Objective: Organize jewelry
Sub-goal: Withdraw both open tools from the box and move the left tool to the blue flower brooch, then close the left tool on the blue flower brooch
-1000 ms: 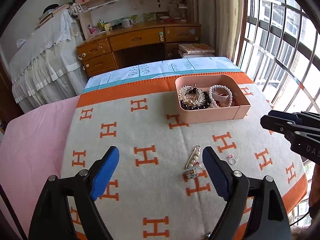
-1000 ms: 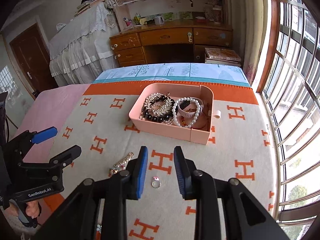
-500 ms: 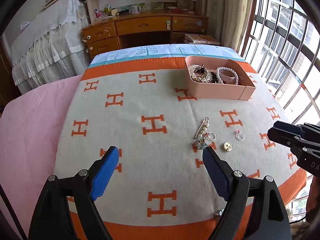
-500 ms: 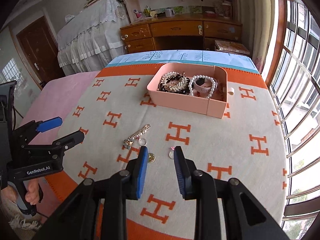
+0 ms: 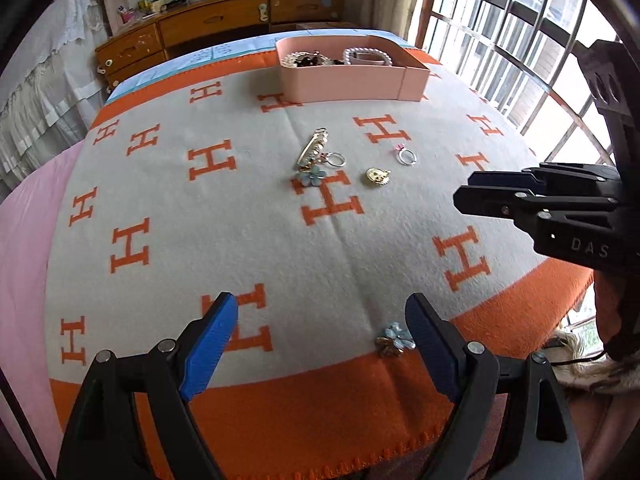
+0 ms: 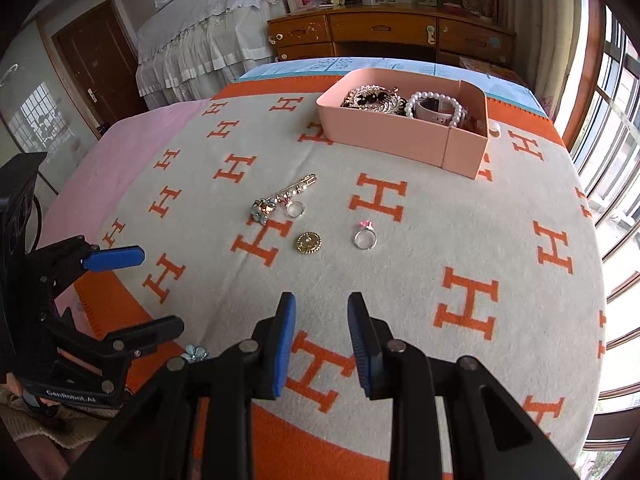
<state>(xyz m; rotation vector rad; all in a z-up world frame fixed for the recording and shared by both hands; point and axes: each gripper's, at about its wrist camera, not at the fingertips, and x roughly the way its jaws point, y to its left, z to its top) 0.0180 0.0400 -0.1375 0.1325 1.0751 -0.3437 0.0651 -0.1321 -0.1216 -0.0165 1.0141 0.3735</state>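
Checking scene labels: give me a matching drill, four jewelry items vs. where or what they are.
Items:
1. pearl bracelet
2. gold round pendant
3. ring with pink stone
4. blue flower piece

Places:
A. on the blanket, right of the gold pendant in the right wrist view
B. nearest the blanket's orange front edge, by the left gripper's right finger
C. inside the pink box
D. between the long brooch and the ring

Pairs: 1-C, 2-D, 3-A, 4-B

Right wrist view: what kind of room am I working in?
Most likely a bedroom: a blanket covers what looks like a bed, a wooden desk with drawers stands behind it, and a barred window runs alongside.
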